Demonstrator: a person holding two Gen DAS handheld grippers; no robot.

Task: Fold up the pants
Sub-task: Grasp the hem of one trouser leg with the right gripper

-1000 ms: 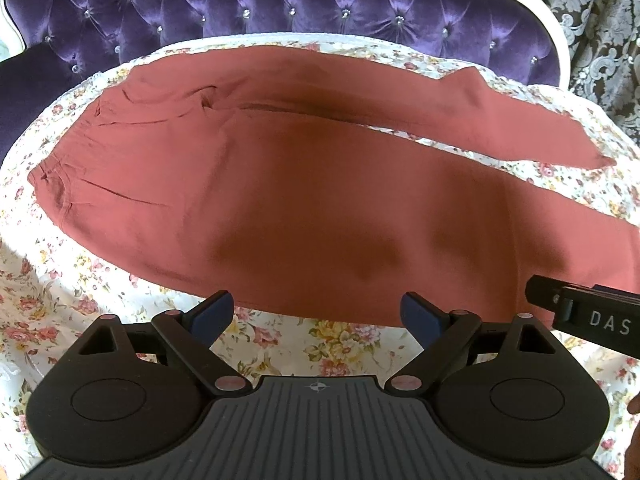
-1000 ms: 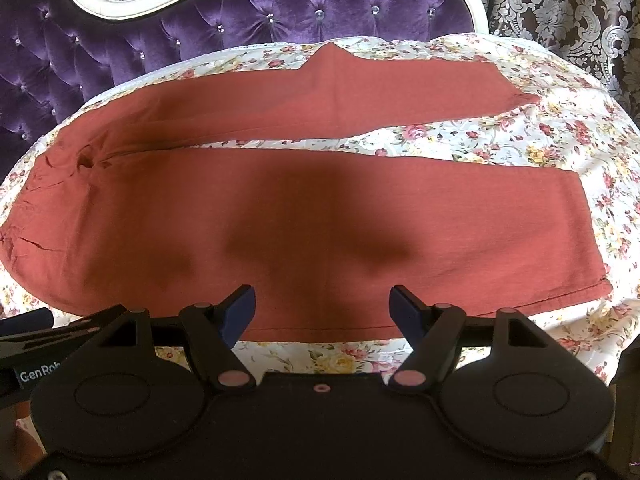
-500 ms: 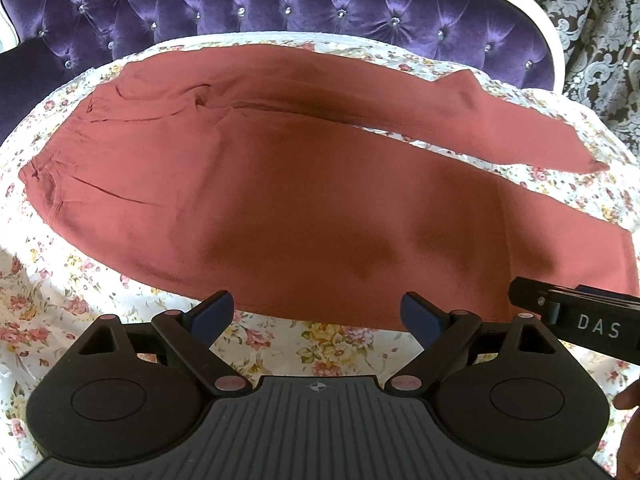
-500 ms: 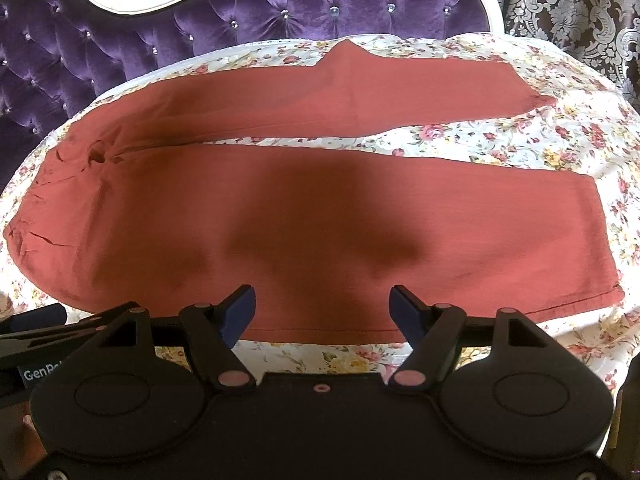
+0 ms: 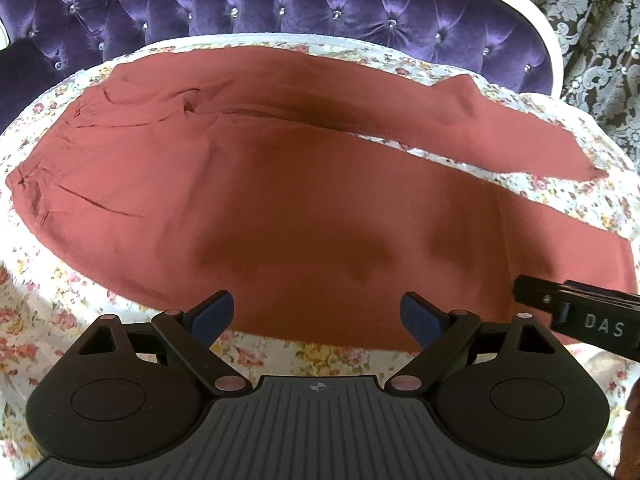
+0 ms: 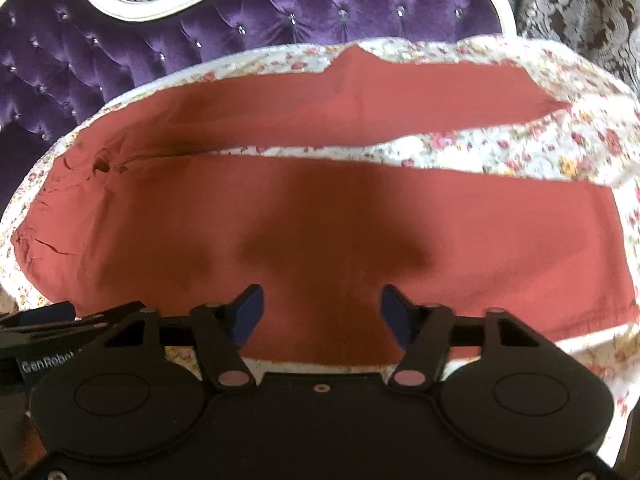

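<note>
Rust-red pants (image 5: 304, 208) are lying flat on the floral bedsheet (image 5: 48, 312), waistband toward the bed's left edge, legs parted and running toward the right edge, below the purple tufted headboard (image 5: 280, 4). Over the last second both cameras are closing in on the near leg, whose hem edge is now sitting just ahead of the fingertips. Left claw (image 5: 316, 314) and right claw (image 6: 322, 316) are both released, jaws spread, grasping nothing. Judgement: the approach is ending; the first fold is not yet begun.
</note>
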